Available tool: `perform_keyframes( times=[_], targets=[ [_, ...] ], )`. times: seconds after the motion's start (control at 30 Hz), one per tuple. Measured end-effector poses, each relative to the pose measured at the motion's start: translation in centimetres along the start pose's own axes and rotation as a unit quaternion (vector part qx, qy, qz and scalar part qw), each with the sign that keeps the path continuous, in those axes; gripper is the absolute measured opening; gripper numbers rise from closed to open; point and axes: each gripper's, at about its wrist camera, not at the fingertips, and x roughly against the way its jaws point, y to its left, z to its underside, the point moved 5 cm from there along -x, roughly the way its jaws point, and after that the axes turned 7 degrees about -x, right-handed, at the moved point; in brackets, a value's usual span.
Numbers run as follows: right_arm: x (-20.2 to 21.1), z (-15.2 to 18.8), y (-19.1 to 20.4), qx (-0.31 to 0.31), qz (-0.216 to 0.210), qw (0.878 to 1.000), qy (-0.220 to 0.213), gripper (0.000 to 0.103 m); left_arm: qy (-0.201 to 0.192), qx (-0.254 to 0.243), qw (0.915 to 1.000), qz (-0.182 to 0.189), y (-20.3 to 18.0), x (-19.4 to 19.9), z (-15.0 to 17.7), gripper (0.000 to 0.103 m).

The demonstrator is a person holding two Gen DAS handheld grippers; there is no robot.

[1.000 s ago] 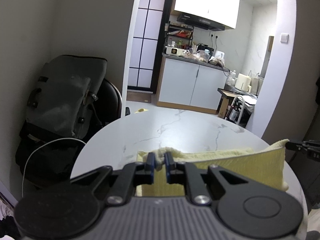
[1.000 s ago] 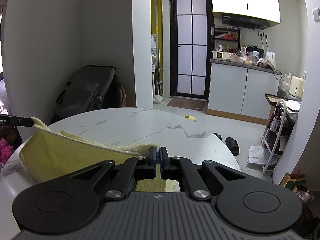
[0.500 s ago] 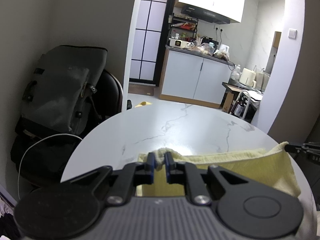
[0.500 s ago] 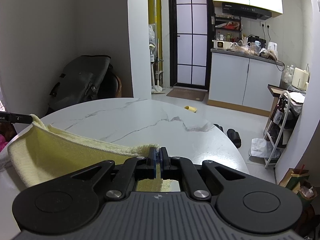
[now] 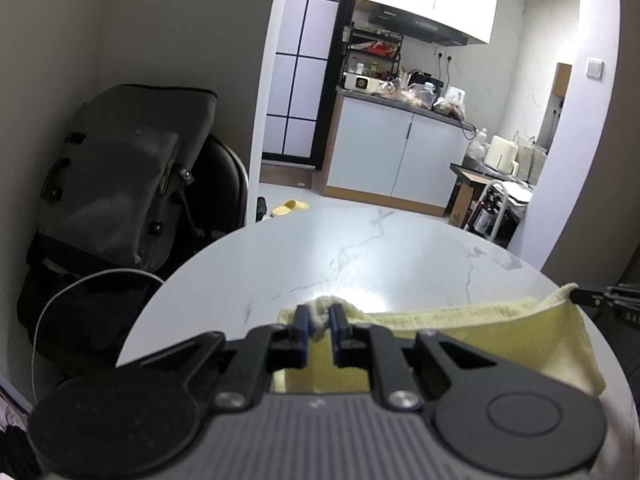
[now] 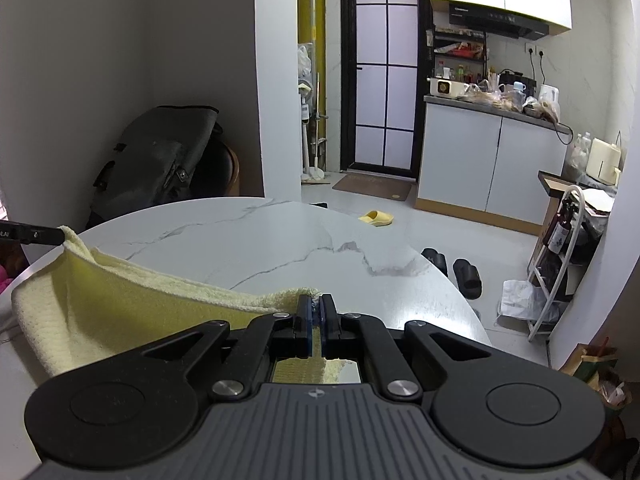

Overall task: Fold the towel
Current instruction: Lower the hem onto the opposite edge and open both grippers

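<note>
Both claws are clamped on the yellow towel (image 5: 460, 344): the left gripper (image 5: 320, 330) pinches a bunched corner between its blue pads, and the right gripper (image 6: 316, 320) is nearly closed on the opposite corner. Between them the cloth hangs as a slack sling over the near part of the round marble table (image 5: 360, 256), sagging toward the tabletop, with the far half of the table bare beyond it.

Judging from this, the main risk is a crooked fold. If one hand carries its corner further across the table than the other, the edge will land skewed. The sag is another: lowered too soon, the middle could bunch before the corners settle. Each grip holds only a small bite of fabric, so a sharp tug might pull a corner free. Beyond the table, a dark bag (image 5: 120, 176) on a chair and the kitchen counter (image 6: 492, 160) stand well apart and pose no hazard.
</note>
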Motion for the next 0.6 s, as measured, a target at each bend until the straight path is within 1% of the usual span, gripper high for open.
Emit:
perform_keyframes(
  times=[0.13,0.23,0.37,0.5,0.6],
  targets=[
    [-1.2,-0.2,-0.5,-0.011,0.001,1.0,0.002,0.004,0.0,0.01,0.9999,0.001,0.3,-0.5,-0.1,0.011],
    [-2.1,-0.1,-0.8,-0.018,0.003,1.0,0.005,0.004,0.012,0.013,0.9998,-0.002,0.3,-1.7,0.2,0.012],
    [-3.2,-0.1,-1.0,-0.021,0.0,1.0,0.009,0.004,0.019,0.021,0.9996,-0.009,0.5,-2.8,0.5,0.012],
    [-4.1,-0.1,-1.4,-0.026,-0.004,1.0,0.014,0.004,0.025,0.018,0.9993,-0.021,0.3,-3.6,0.4,0.012],
    [-4.6,-0.1,-1.6,-0.028,-0.006,0.999,0.018,0.004,0.023,0.022,0.9992,-0.026,0.2,-3.7,0.3,0.013]
  ],
)
